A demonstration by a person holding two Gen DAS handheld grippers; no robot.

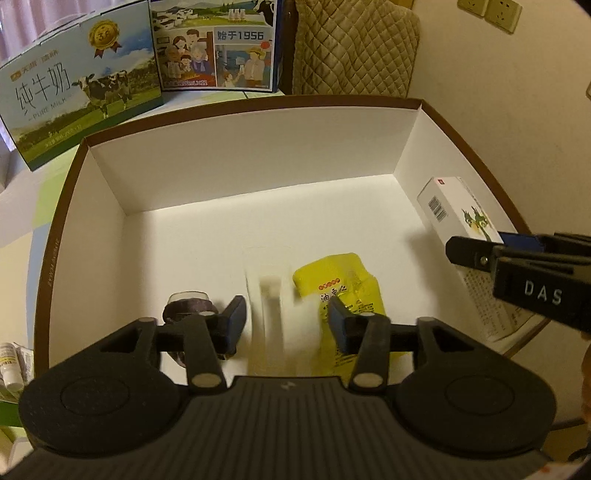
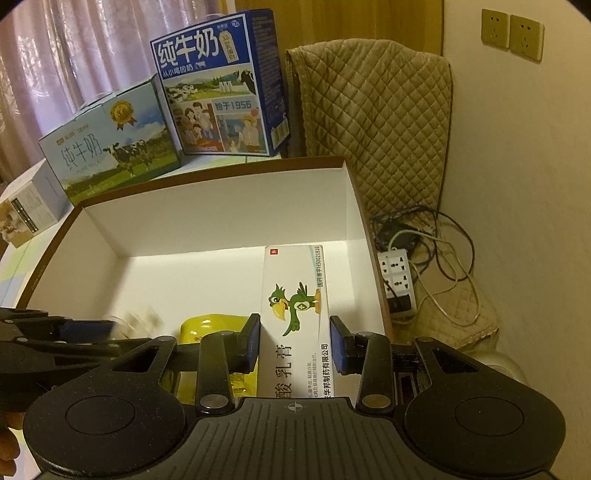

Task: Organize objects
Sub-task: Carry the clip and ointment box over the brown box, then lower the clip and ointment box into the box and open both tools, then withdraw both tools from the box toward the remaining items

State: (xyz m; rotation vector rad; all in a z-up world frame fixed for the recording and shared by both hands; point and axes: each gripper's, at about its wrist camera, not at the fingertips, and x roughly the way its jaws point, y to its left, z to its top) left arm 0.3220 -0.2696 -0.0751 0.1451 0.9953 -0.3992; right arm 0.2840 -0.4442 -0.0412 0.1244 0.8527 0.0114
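The right gripper [image 2: 293, 345] pinches the long white parrot-printed medicine carton [image 2: 295, 314] over the white-lined cardboard box [image 2: 221, 206] — ready to drop in; the left gripper [image 1: 286, 319] hangs spread — empty.

two milk cartons [image 2: 110, 147] [image 2: 221, 85], a quilted cover [image 2: 376, 122], wall sockets [image 2: 511, 33], a power strip [image 2: 397, 280].

Black tool [image 1: 286, 321] — blue pads [image 1: 233, 323]

Your left claw [image 1: 286, 319] hangs open over the white box [image 1: 258, 155], a blurred clear item [image 1: 271, 295] between its fingers [image 1: 232, 321].
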